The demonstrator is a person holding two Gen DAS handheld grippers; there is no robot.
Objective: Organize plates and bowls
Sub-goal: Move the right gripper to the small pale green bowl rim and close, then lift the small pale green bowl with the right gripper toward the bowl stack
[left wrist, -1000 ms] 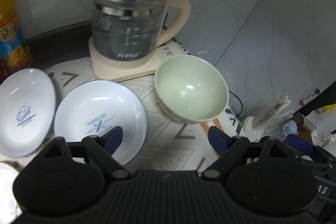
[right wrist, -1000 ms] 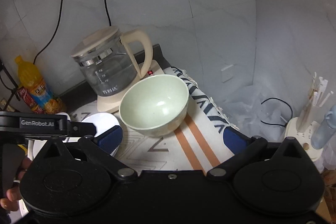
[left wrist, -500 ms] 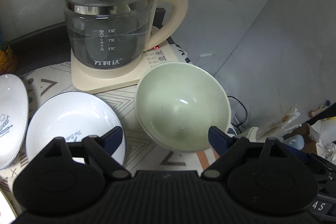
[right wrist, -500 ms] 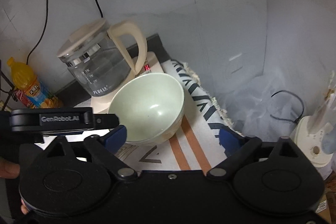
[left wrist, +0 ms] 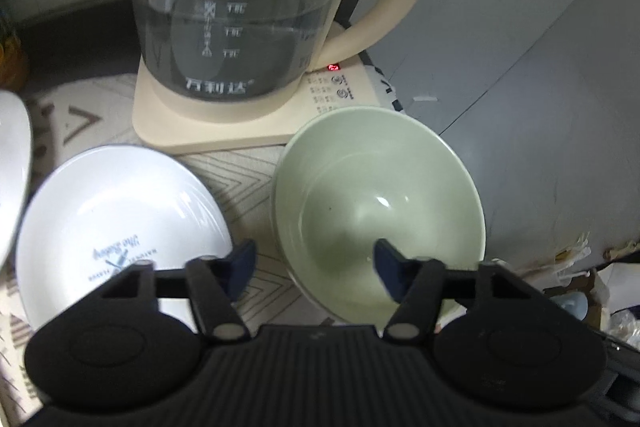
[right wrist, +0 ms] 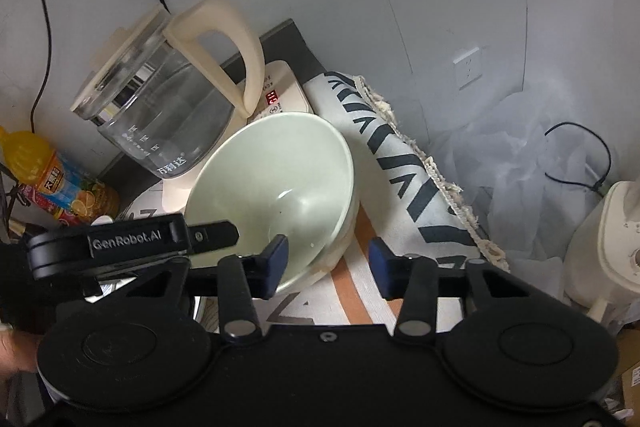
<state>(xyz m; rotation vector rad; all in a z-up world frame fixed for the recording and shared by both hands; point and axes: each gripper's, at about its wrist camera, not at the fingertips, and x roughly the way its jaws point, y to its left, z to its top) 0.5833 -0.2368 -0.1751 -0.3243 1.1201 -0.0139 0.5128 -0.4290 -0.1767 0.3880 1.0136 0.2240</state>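
A pale green bowl (left wrist: 376, 203) stands on the patterned cloth in front of the kettle; in the right wrist view the green bowl (right wrist: 280, 183) shows a second rim under it, as if stacked. My left gripper (left wrist: 314, 267) straddles the bowl's left rim, one finger outside and one inside, jaws closing, pads apart from the rim. My right gripper (right wrist: 328, 259) straddles the near right rim the same way, also closing. The left gripper's finger (right wrist: 216, 233) reaches over the bowl. A white plate (left wrist: 120, 227) lies left of the bowl, another white plate (left wrist: 12, 167) at the left edge.
A glass kettle (left wrist: 240, 27) on a cream base (left wrist: 224, 131) stands just behind the bowl. An orange drink bottle (right wrist: 44, 175) is at the back left. The cloth (right wrist: 404, 167) hangs over the table's right edge, with a white appliance (right wrist: 604, 247) and plastic wrap beyond. A hand (right wrist: 8, 343) is at lower left.
Both grippers came down and forward to the green bowl, which now fills more of each view. Their jaws narrowed, and each now has a finger inside the bowl.
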